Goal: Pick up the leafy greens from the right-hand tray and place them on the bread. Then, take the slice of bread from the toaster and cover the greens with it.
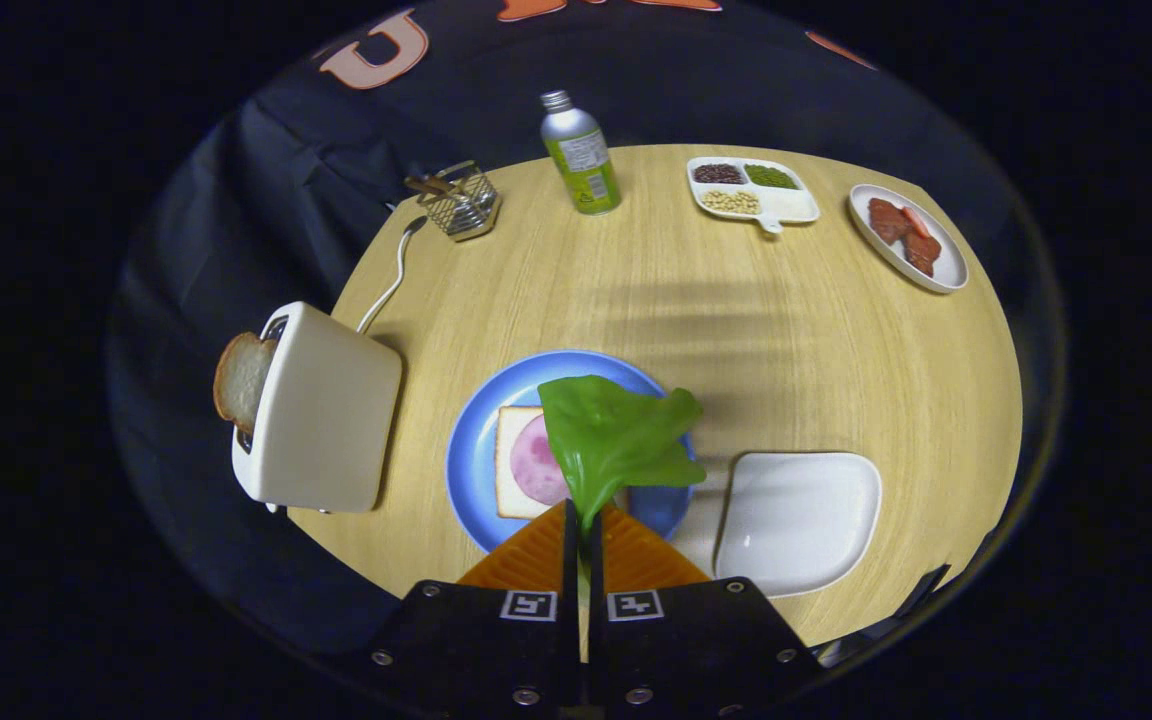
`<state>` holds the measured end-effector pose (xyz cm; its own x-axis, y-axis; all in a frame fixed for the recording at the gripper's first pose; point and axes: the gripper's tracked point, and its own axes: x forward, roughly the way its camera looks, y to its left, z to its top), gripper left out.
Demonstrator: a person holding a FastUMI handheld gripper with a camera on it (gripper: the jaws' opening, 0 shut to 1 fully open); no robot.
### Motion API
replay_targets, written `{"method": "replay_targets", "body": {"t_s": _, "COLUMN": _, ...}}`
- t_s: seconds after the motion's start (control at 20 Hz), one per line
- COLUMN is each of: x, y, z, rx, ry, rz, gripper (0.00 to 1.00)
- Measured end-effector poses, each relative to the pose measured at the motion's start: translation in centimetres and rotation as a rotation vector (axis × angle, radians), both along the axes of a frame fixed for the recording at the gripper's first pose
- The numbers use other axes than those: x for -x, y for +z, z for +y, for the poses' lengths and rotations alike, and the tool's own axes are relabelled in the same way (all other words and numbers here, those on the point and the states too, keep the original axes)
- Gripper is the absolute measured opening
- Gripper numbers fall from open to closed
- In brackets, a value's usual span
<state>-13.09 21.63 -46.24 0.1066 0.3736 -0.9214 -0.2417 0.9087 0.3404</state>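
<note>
The gripper (582, 512) has its fingers pressed together on the stem of the leafy greens (616, 440), which fan out just ahead of them — above the blue plate (468, 450). On that plate lies a slice of bread (510, 462) topped with a pink round of ham (540, 462). To the right sits the white tray (801, 520). At the left of the worktop (636, 300) stands the toaster (321, 410), a slice of toast (239, 378) poking from its slot.

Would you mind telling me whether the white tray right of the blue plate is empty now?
Empty: the tray shows a bare white inside, and the greens are pinched between the shut fingers above the plate.
</note>
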Motion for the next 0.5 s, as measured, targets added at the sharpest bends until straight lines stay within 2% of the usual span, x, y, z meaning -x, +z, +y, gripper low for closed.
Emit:
{"method": "replay_targets", "body": {"t_s": 0.35, "x": 0.2, "y": -1.1, "z": 4.7, "rx": -0.021, "ry": 0.061, "rz": 0.032, "gripper": 0.04}}
{"method": "replay_targets", "body": {"t_s": 0.5, "x": 0.0, "y": -3.2, "z": 4.2, "rx": 0.061, "ry": 0.066, "rz": 0.036, "gripper": 0.04}}
